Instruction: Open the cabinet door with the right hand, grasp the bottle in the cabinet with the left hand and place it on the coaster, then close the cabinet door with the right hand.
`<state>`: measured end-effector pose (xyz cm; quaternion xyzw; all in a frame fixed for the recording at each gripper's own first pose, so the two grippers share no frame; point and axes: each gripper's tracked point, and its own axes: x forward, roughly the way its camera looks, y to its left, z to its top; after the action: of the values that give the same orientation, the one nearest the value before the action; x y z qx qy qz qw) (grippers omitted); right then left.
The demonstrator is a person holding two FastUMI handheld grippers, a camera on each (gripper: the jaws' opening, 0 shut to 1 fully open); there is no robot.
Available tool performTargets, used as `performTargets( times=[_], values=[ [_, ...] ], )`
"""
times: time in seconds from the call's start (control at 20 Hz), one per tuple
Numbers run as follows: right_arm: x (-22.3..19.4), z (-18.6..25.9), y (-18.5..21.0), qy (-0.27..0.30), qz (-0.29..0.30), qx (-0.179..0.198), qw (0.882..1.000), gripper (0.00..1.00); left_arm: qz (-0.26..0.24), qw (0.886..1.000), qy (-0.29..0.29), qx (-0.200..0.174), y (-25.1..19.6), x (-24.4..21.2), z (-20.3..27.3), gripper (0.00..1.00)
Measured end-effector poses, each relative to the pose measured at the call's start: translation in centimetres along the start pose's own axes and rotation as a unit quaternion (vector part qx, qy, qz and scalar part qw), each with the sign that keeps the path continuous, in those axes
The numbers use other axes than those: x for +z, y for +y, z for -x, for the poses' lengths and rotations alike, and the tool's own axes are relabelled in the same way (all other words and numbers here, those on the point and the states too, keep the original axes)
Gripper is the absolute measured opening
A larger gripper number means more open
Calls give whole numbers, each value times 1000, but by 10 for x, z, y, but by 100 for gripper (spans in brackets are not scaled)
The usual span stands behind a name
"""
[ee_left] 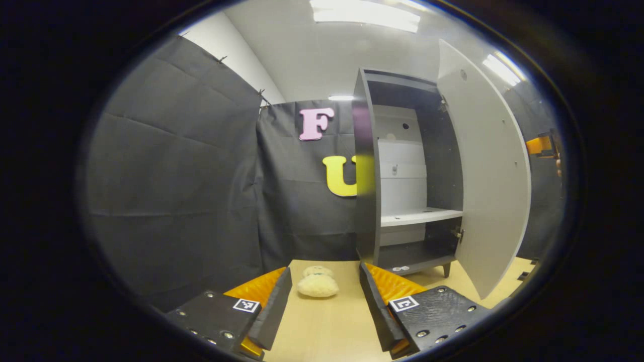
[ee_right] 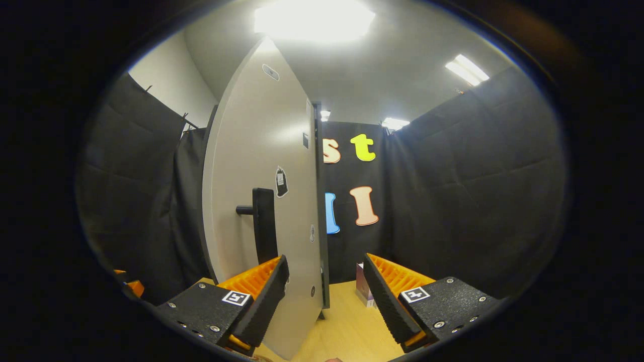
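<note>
- Pale wood surface (ee_left: 332, 322) carrying one tall cabinet (ee_left: 365, 166), dark-sided, with one white shelf (ee_left: 420, 216) inside and one pale door (ee_left: 490, 181) swung wide open to its right.
- One cream, fluffy, round coaster (ee_left: 318, 282) lying on the surface, left of the cabinet's foot and between the left tool's fingers in the left gripper view.
- No telling where the bottle is: shelf and cabinet floor look bare.
- Left tool (ee_left: 324, 301) spread wide, gripping nothing, hovering low over the surface and aimed at the coaster.
- From the right gripper view: outer face of the door (ee_right: 261, 166), with one dark upright handle (ee_right: 264, 226) and a small sticker (ee_right: 281, 181) beside it.
- Right tool (ee_right: 326, 296) wide apart, empty; door's bottom corner standing between its fingers, handle just above the left finger (ee_right: 261, 296), contact unclear.
- One small pinkish box (ee_right: 363, 289) on the surface beyond the door's edge, partly hidden by the right finger.
- Bit of another tool (ee_left: 541, 146) past the door's far edge in the left gripper view.
</note>
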<state>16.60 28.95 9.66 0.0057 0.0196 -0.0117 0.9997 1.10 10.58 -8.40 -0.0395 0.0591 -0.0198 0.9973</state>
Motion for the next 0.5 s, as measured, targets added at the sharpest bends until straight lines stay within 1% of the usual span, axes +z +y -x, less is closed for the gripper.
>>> performTargets(
  times=[0.05, 0.1, 0.15, 0.2, 0.25, 0.3, 0.5],
  values=[
    [0, -2, 6, -3, -1, 3, 1000, 93, 1, 1000, -2, 3, 5, 1, 0, 82],
    [0, -3, 13, -4, -1, 6, 1000, 93, 1, 1000, -2, 5, 11, 1, 1, 81],
    [-1, -3, 20, -4, -2, 11, 1000, 93, 1, 1000, -3, 8, 16, 1, 2, 78],
    [-1, -4, 26, -5, -2, 15, 1000, 93, 0, 1000, -3, 11, 22, 0, 3, 77],
    [-2, -6, 32, -6, -4, 19, 1000, 93, 0, 1000, -3, 15, 28, 0, 3, 78],
    [-1, -8, 38, -8, -6, 22, 1000, 93, -1, 1000, -2, 19, 33, -1, 4, 81],
    [-4, -19, 55, -13, -10, 29, 999, 93, -2, 999, 4, 33, 53, -7, 10, 81]
  ],
)
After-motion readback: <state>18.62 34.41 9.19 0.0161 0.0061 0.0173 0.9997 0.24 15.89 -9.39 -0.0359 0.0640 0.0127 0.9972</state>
